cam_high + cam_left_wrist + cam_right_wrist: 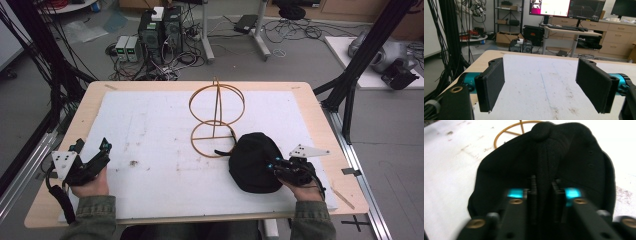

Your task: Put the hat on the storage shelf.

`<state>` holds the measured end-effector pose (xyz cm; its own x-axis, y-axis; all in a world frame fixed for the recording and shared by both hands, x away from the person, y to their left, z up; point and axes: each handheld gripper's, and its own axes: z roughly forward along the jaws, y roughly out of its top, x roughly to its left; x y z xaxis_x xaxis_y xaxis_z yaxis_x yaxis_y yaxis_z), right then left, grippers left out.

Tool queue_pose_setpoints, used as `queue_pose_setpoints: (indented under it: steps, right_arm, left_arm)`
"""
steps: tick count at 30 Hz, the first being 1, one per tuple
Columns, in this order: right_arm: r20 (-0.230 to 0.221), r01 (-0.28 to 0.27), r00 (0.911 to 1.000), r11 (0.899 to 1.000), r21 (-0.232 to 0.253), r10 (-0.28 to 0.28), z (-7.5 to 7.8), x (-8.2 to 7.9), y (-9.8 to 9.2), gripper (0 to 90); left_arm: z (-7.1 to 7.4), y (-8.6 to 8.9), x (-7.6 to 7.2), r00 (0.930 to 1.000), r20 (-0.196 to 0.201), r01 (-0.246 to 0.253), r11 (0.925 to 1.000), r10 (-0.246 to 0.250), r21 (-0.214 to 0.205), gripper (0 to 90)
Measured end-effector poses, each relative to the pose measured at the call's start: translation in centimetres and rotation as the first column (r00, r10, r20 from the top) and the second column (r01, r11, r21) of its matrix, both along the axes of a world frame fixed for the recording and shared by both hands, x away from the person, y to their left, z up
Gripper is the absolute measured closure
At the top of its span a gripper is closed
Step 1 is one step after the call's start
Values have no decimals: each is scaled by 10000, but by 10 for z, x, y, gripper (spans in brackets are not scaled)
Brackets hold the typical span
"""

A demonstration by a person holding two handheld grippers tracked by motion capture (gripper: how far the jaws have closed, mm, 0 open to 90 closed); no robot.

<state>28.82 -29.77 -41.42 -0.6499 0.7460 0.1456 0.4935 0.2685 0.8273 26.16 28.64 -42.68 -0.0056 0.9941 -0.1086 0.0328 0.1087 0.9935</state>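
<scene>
Pinching a raised fold of fabric, the right gripper (544,192) has its two black jaws drawn close together on the crown of the black cloth cap (544,162), which lies on the white foam sheet (150,145) at the table's right side, just beside the base ring of the gold wire stand (216,117). The left gripper (544,85) holds its jaws wide apart with nothing between them, hovering over the sheet's near left corner, well apart from the cap.
</scene>
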Motion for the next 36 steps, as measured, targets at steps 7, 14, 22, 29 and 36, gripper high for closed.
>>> queue_pose_setpoints:
  steps: [7,14,22,29,36]
  right_arm:
    - [172,-67,9998,9999,-104,69,3,-2,1,873]
    - [249,-153,9996,9999,14,153,3,-3,-1,875]
    - [594,126,9981,9990,420,-150,9,-5,-6,874]
    - [966,335,9945,9962,804,-412,15,-7,-9,874]
    - [1461,895,9837,9899,1102,-1052,20,-11,-13,872]
  left_arm:
    - [0,1,0,10000,-5,-10,10000,10,-53,234]
    - [0,1,0,10000,15,26,10000,-26,-79,234]
    - [0,1,0,10000,2,52,9999,-52,-96,235]
    - [0,1,0,10000,-25,55,9999,-56,-106,235]
    - [-1,1,0,10000,-28,85,9998,-85,-175,236]
